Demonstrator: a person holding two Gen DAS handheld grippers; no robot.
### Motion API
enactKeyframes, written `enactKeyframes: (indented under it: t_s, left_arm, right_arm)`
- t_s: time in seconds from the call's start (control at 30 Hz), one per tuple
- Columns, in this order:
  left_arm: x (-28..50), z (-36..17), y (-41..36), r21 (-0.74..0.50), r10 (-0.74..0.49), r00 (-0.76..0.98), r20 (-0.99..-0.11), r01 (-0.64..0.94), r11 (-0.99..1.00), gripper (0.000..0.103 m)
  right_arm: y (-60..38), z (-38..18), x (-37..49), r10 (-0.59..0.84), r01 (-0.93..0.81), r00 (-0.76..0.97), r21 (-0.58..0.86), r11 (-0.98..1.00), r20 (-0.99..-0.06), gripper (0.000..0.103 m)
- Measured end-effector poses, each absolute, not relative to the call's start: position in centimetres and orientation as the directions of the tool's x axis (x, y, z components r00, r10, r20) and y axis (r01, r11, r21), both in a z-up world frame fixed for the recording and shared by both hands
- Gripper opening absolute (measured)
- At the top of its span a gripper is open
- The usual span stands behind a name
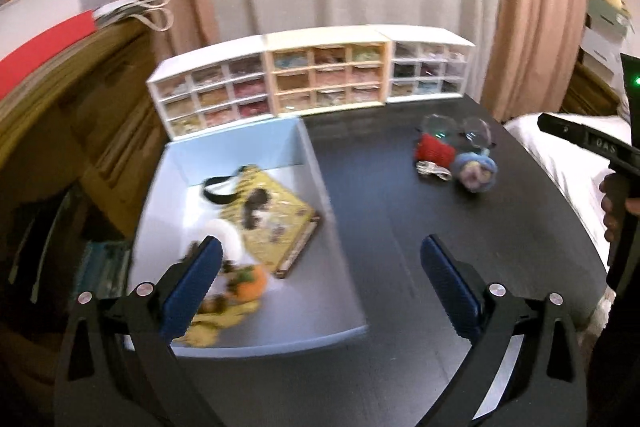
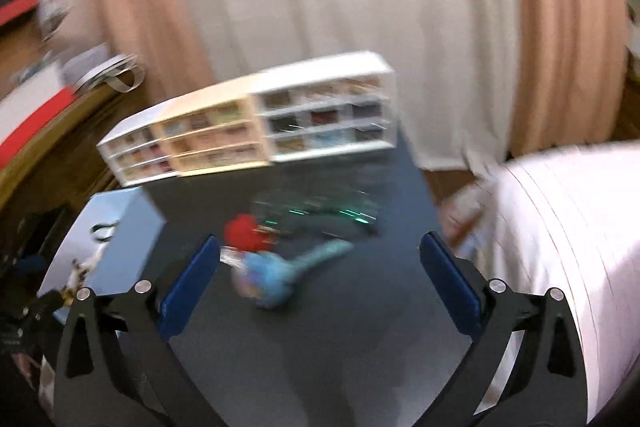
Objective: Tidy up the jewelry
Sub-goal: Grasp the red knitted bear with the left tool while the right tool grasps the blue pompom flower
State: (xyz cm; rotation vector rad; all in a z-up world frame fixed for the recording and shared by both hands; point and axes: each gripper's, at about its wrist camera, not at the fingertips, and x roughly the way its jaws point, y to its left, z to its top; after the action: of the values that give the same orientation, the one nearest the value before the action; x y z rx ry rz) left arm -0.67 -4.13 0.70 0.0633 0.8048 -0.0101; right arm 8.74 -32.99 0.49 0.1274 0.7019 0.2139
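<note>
A light blue box sits at the left of the black table. It holds a yellow pouch, a white piece and an orange knitted piece. My left gripper is open and empty above the box's right wall. A small pile lies at the table's right: a red knitted piece, a blue and purple knitted piece, a silvery item and clear glasses. My right gripper is open and empty above the table, near the blurred red piece and blue piece.
A row of three small drawer cabinets stands along the table's far edge, also in the right wrist view. Curtains hang behind. A wooden cabinet is at the left. A white bed lies at the right.
</note>
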Motion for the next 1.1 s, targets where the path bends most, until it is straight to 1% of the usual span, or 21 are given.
enactKeyframes:
  t_s: [0.07,0.17,0.23,0.3,0.43,0.5,0.53,0.6,0.7,0.73,0.8,0.9,0.93,1.0,1.1]
  left_arm:
    - [-0.6,0.3,-5.2,0.057,0.001,0.693,-0.721,0.059,0.997,0.099]
    - [-0.2,0.1,-6.9,0.066,-0.02,0.689,-0.724,0.098,0.993,0.099]
    - [0.2,0.0,-8.0,0.057,-0.044,0.685,-0.727,0.124,0.991,0.099]
    - [0.6,0.0,-9.0,0.031,-0.082,0.68,-0.728,0.152,0.988,0.099]
    - [2.9,0.6,-9.9,0.027,-0.134,0.661,-0.739,0.227,0.974,0.099]
    - [5.3,1.3,-9.7,0.01,-0.165,0.649,-0.742,0.257,0.966,0.099]
    - [6.1,1.6,-9.6,0.008,-0.165,0.644,-0.747,0.257,0.966,0.099]
    - [9.1,2.0,-9.5,0.005,-0.16,0.607,-0.779,0.261,0.965,0.099]
    - [13.2,1.7,-9.8,-0.053,-0.188,0.517,-0.835,0.265,0.963,0.099]
    - [14.3,1.3,-10.0,-0.086,-0.203,0.482,-0.853,0.253,0.964,0.099]
    - [16.6,-0.4,-10.4,-0.167,-0.219,0.4,-0.89,0.162,0.973,0.099]
    - [18.6,-3.1,-10.9,-0.339,-0.329,0.297,-0.897,0.017,0.941,0.099]
    - [19.0,-3.9,-11.0,-0.379,-0.358,0.276,-0.892,-0.024,0.925,0.098]
    - [19.9,-5.6,-11.3,-0.418,-0.384,0.237,-0.893,-0.117,0.901,0.097]
    - [20.5,-6.6,-11.5,-0.406,-0.361,0.236,-0.902,-0.178,0.897,0.096]
  right_arm:
    - [-35.4,-0.2,8.8,0.208,-0.089,0.744,0.215,0.973,-0.635,0.096]
    - [-38.0,-1.2,8.7,0.24,-0.06,0.746,0.297,0.953,-0.621,0.096]
    - [-38.4,-1.6,8.5,0.281,-0.087,0.743,0.328,0.941,-0.608,0.096]
    - [-37.9,-1.8,8.6,0.345,-0.151,0.731,0.353,0.923,-0.589,0.096]
    - [-35.3,-1.9,8.9,0.428,-0.248,0.695,0.366,0.897,-0.578,0.096]
    - [-33.2,-2.2,9.3,0.46,-0.286,0.669,0.37,0.884,-0.583,0.093]
    - [-32.6,-2.3,9.3,0.466,-0.292,0.661,0.371,0.882,-0.588,0.089]
    - [-30.7,-2.9,9.4,0.497,-0.319,0.622,0.383,0.867,-0.606,0.088]
    - [-28.7,-3.5,9.1,0.502,-0.36,0.591,0.35,0.865,-0.632,0.088]
    - [-28.1,-3.7,9.0,0.495,-0.367,0.585,0.335,0.868,-0.642,0.088]
    - [-27.7,-3.9,9.1,0.486,-0.358,0.58,0.331,0.873,-0.653,0.088]
    - [-27.6,-4.1,9.2,0.492,-0.349,0.583,0.347,0.871,-0.647,0.086]
    - [-27.6,-4.2,9.2,0.494,-0.348,0.583,0.352,0.869,-0.644,0.082]
    - [-27.5,-4.4,9.3,0.502,-0.343,0.576,0.367,0.865,-0.645,0.079]
    - [-27.2,-4.9,9.5,0.501,-0.325,0.562,0.38,0.866,-0.658,0.074]
